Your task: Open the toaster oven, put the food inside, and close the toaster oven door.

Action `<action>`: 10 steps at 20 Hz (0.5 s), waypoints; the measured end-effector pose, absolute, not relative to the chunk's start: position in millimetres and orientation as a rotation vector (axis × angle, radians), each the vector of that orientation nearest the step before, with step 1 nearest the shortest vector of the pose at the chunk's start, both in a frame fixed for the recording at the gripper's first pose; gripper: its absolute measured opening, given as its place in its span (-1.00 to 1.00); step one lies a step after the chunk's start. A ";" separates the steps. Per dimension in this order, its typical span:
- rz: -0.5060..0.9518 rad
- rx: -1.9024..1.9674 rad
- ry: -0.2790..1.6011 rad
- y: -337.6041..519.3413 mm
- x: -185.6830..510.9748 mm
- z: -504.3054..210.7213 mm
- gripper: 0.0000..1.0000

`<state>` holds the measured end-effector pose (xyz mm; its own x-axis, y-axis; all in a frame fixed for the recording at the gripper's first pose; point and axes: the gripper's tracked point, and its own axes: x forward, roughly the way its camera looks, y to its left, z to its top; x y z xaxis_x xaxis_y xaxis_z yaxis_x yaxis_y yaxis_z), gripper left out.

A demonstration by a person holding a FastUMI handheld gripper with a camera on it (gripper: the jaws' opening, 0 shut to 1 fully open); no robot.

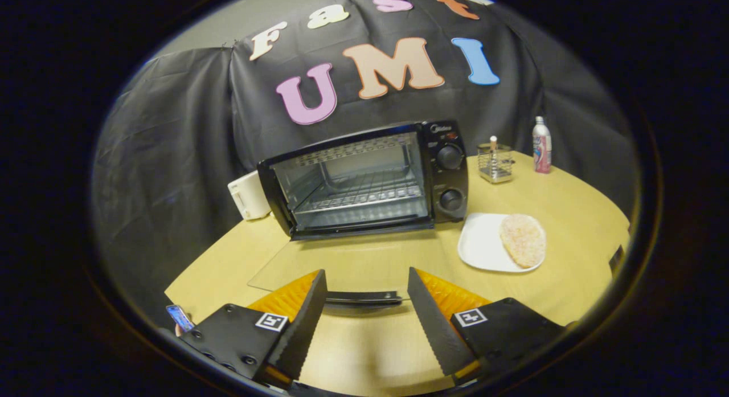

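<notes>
A black toaster oven (pixel 364 177) stands at the back of the round wooden table (pixel 569 215). Its glass door (pixel 330 263) is folded down flat toward me, and the wire rack inside is bare. The door's dark handle (pixel 363 297) lies level with my fingertips, in the gap between them. My gripper (pixel 367 280) is open, with neither finger touching the handle. To the right of the oven sits a white plate (pixel 481 243) carrying a round, pale, flat piece of food (pixel 523 239).
A white appliance (pixel 249 195) stands behind the oven's left side. A wire holder (pixel 495 162) and a pink-and-white bottle (pixel 541 144) stand at the back right. A hand with a phone (pixel 180 317) shows by my left finger. Black cloth walls surround the table.
</notes>
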<state>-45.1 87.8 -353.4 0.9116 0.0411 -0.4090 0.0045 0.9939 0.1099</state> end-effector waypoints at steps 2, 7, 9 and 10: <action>-0.015 0.083 0.417 62.7 -47.8 -345.7 0.81; -0.109 0.052 0.400 -4.1 -51.4 -332.3 0.81; -0.158 0.037 0.398 -32.7 -51.1 -330.2 0.81; -0.181 0.031 0.399 -45.7 -50.7 -330.3 0.81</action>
<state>-50.7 -45.7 -330.3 0.9053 -0.1694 -0.3895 0.1815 0.9834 -0.0056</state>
